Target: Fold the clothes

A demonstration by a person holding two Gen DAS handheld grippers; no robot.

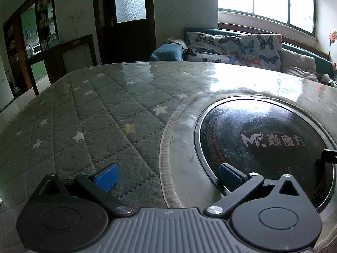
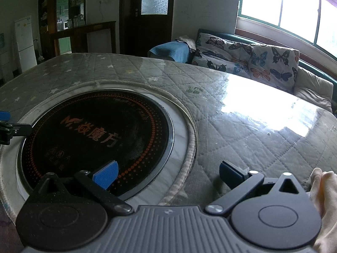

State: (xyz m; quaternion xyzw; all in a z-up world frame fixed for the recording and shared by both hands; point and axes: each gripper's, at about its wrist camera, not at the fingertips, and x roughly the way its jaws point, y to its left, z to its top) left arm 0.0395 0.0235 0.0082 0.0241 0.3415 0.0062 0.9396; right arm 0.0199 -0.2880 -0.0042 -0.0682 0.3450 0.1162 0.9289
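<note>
Daylight only, from the window [image 1: 265, 2] at upper right in both views, blown out to white. Strong glare on the glossy table cover [image 2: 263, 105] below it, plus a weaker sheen on the round cooktop [image 1: 267, 143]. Left side of the room dim, doorway [image 2: 145, 16] nearly black. Heavy fisheye bending, dark corners. Focus sharp, no motion blur.

flat table, little in the way

the quilted cover [image 1: 88, 113] lies flat out to the table's far edge and left corner, open to a pass on every side. the round black cooktop [image 1: 267, 147] sits level in the table's middle, ringed by a low corded hem [image 2: 190, 147], the only ridge. beyond the far edge, butterfly cushions [image 2: 252, 57] and a blue bundle [image 1: 167, 51] crowd the bench under the window.
</note>
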